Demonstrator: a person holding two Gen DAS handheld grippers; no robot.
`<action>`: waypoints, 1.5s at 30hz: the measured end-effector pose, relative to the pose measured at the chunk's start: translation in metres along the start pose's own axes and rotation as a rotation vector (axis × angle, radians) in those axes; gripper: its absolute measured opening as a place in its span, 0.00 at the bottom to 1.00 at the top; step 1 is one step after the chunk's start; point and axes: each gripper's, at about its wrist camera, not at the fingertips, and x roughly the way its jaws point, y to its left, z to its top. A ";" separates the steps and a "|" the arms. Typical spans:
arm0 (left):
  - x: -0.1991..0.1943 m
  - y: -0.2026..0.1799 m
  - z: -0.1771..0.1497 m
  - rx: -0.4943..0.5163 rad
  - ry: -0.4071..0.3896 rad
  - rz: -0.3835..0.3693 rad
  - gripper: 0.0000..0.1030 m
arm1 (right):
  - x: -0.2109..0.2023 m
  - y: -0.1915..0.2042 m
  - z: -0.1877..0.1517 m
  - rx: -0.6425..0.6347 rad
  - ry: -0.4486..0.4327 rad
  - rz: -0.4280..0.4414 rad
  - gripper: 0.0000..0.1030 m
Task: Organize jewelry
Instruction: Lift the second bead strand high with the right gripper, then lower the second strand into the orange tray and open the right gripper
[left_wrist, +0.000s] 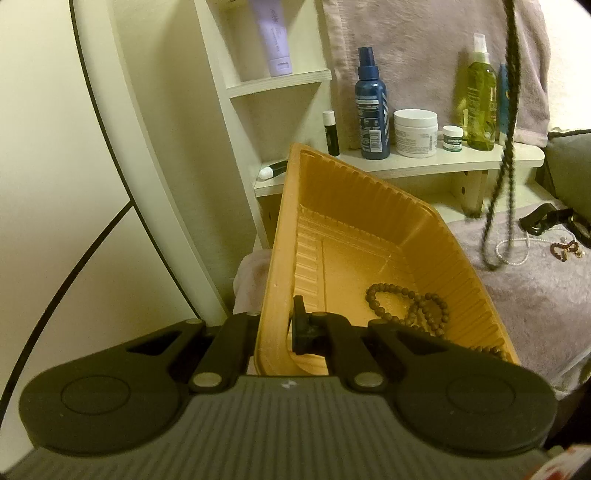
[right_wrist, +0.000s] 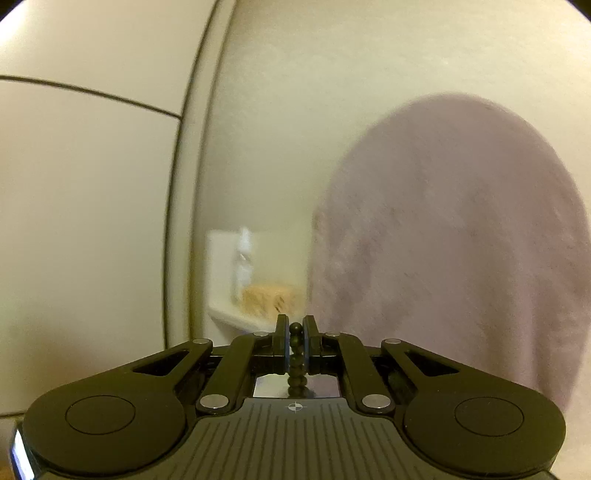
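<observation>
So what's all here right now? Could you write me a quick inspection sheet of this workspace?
Surface: lilac fleece cover.
Job's things: orange plastic tray holding a brown bead bracelet; dark bead strand dangling; pearl strand and small brown bracelet on the cover.
Clutter: blue spray bottle, white jar, green spray bottle on the white shelf.
Grippers: left gripper clamps the tray wall; right gripper pinches dark beads.
Cables: nothing seen.
Surroundings: cream wall.

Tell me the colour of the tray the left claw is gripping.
Orange-yellow tray, ribbed walls; clearest in the left wrist view.
</observation>
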 end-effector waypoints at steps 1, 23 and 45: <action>0.000 0.001 0.000 -0.001 0.001 -0.001 0.04 | 0.004 0.005 0.006 -0.003 -0.016 0.012 0.07; 0.001 0.004 0.000 -0.015 0.004 -0.006 0.04 | 0.085 0.030 -0.086 0.126 0.258 0.168 0.07; 0.002 0.003 0.000 -0.008 0.016 0.002 0.04 | 0.089 0.016 -0.270 0.351 0.743 0.213 0.15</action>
